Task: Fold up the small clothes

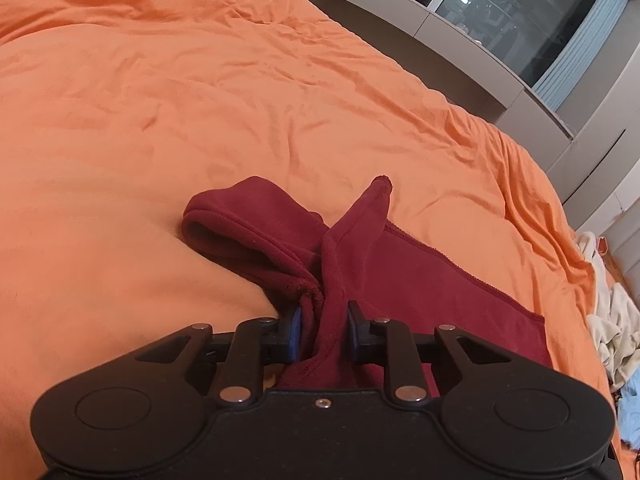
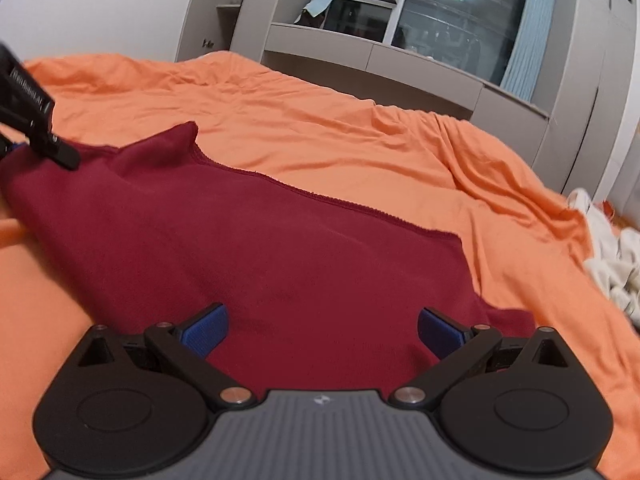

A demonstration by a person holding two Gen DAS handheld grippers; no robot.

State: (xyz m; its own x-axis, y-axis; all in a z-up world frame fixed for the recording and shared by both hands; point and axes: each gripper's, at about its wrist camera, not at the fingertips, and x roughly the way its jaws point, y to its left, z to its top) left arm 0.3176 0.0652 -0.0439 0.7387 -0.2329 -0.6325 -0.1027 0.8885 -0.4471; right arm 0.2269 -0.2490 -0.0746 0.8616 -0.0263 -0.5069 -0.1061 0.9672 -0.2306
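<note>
A dark red garment [image 1: 400, 264] lies on the orange bed cover [image 1: 200, 100]. One end of it is bunched into folds, with a strap-like piece sticking up. My left gripper [image 1: 324, 316] is shut on that bunched red fabric, which fills the gap between its blue pads. In the right wrist view the same red garment [image 2: 260, 240] spreads flat with a stitched far edge. My right gripper [image 2: 322, 320] hovers over its near part, jaws wide open with nothing pinched. The left gripper [image 2: 40, 132] shows at the far left edge, on the garment's corner.
The orange bed cover [image 2: 340, 120] is wrinkled all around the garment. A heap of pale clothes [image 2: 612, 264] lies off the bed's right edge. Grey cabinets and a dark window [image 2: 460, 28] stand behind the bed.
</note>
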